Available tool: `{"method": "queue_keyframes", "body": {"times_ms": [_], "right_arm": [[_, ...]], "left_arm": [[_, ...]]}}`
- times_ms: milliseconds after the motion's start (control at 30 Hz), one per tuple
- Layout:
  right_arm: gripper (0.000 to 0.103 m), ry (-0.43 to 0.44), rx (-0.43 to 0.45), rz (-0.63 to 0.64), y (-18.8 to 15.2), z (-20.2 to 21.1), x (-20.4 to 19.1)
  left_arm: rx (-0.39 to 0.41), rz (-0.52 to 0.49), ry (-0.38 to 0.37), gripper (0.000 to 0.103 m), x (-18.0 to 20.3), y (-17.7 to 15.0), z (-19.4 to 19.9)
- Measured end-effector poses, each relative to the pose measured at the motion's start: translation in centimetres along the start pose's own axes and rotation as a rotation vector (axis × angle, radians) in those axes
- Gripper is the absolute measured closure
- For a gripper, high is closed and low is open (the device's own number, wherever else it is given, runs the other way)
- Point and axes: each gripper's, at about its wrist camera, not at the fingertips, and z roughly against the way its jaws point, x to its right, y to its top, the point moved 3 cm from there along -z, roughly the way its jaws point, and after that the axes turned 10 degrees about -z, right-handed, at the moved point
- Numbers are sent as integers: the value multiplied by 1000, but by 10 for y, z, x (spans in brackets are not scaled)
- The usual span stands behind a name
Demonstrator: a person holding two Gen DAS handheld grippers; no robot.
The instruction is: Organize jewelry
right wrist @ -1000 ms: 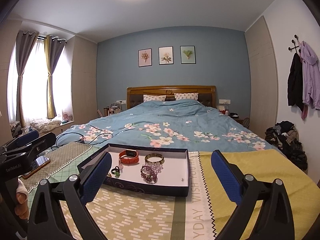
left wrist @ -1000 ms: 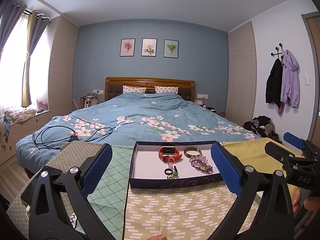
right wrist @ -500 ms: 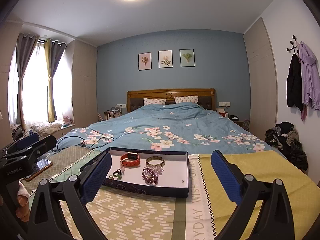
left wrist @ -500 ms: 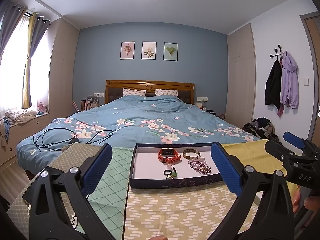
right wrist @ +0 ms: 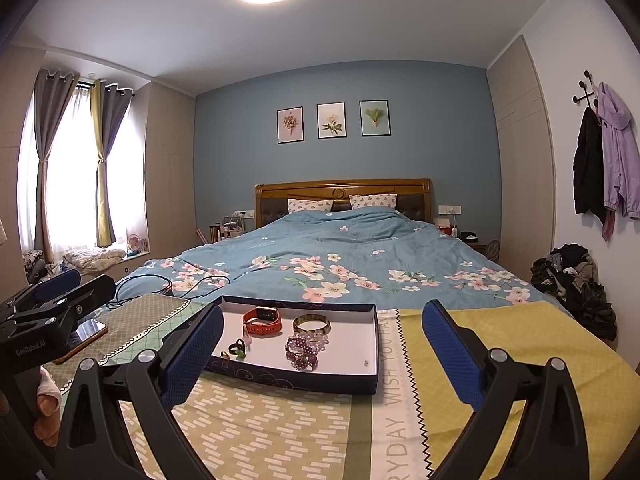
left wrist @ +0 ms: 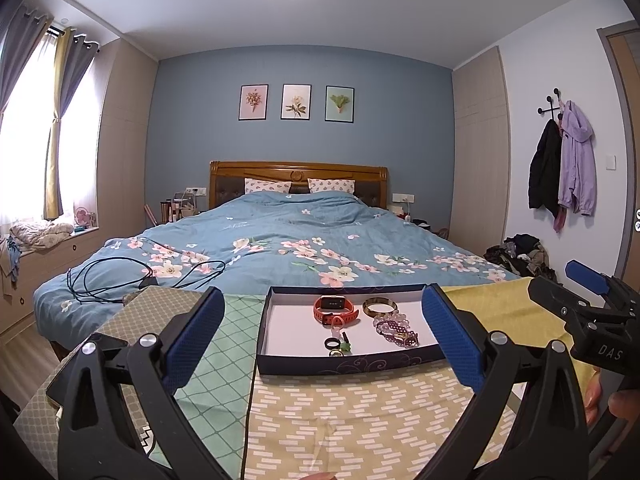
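A shallow dark-blue tray point(left wrist: 344, 362) with a white floor sits on a cloth-covered table, also in the right wrist view point(right wrist: 292, 376). In it lie an orange watch point(left wrist: 335, 309) point(right wrist: 262, 321), a gold bangle point(left wrist: 380, 306) point(right wrist: 311, 325), purple bead bracelets point(left wrist: 394, 330) point(right wrist: 304, 350) and small rings point(left wrist: 336, 346) point(right wrist: 236, 348). My left gripper point(left wrist: 322, 330) is open and empty, held back from the tray. My right gripper point(right wrist: 320, 344) is open and empty, to the tray's right and also back from it.
The table wears patchwork cloths: yellow point(right wrist: 500, 344), green lattice point(left wrist: 232, 340), patterned olive point(left wrist: 352, 416). A phone point(right wrist: 82, 338) lies at the left edge. A bed with a blue floral quilt point(left wrist: 304, 240) and black cables point(left wrist: 120, 280) stands behind the table.
Both grippers have tilted up slightly, so the tray sits a little lower in both views. Both stay open; the jewelry has not moved.
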Motion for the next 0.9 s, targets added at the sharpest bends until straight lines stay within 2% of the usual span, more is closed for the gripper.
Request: {"method": "queue_keyframes", "body": {"times_ms": [900], "right_arm": [[7, 2, -4, -1, 0, 1, 0]], "left_arm": [[-2, 4, -3, 6, 1, -3, -1]]}}
